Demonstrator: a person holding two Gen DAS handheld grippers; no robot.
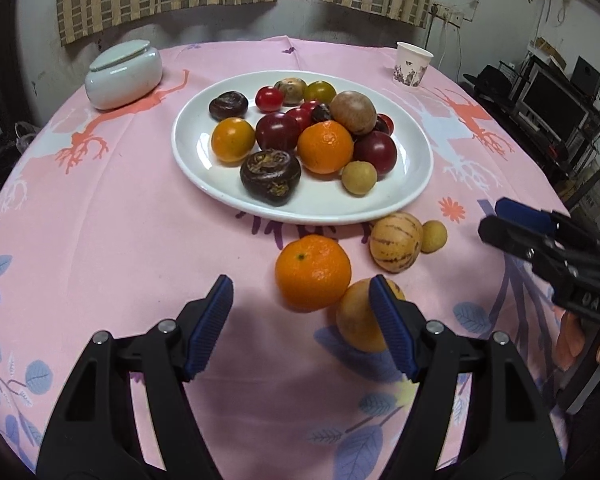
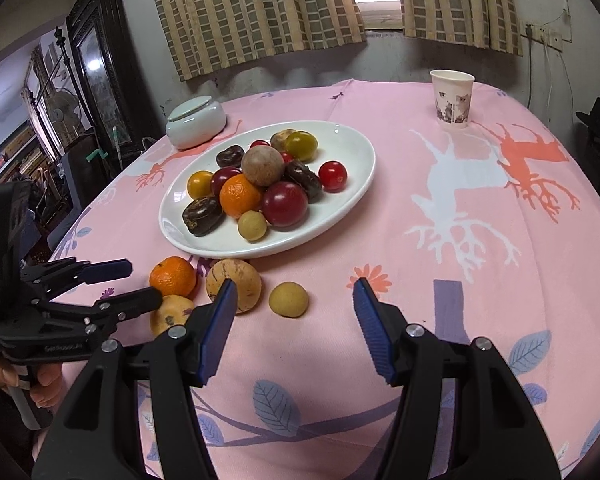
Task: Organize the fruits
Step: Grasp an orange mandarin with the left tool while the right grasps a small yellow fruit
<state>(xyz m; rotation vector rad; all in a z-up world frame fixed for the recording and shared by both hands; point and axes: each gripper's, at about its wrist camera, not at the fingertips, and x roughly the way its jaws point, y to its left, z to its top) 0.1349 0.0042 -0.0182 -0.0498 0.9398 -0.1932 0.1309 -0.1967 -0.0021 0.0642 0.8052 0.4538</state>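
Landmark: white oval plate (image 1: 416,184), centre of a table under a pink printed tablecloth (image 1: 120,240).

On the plate: one mandarin (image 1: 326,146); one yellow-orange tomato (image 1: 233,141); two dark red plums (image 1: 278,131) (image 1: 376,153); one brown passion fruit (image 1: 354,112); two dark brown water chestnuts (image 1: 270,176) (image 1: 228,105); one small tan longan (image 1: 359,178); cherry tomatoes, one at the far side (image 1: 269,99); one greenish tomato (image 1: 320,91).

Off the plate, on the cloth just in front of its near rim: second mandarin (image 1: 313,271); striped pepino melon (image 1: 395,241); second longan (image 1: 433,236), touching the melon; yellow-orange fruit (image 1: 356,320), touching the second mandarin, partly hidden by a finger.

Beyond the plate: pale lidded ceramic jar (image 1: 122,74), far left; paper cup (image 1: 412,65), far right.

Left claw (image 1: 300,324): open, empty, near the loose fruit in front of the plate.

Right claw (image 2: 294,328): open, empty, the second longan just ahead of it between the fingers' lines.
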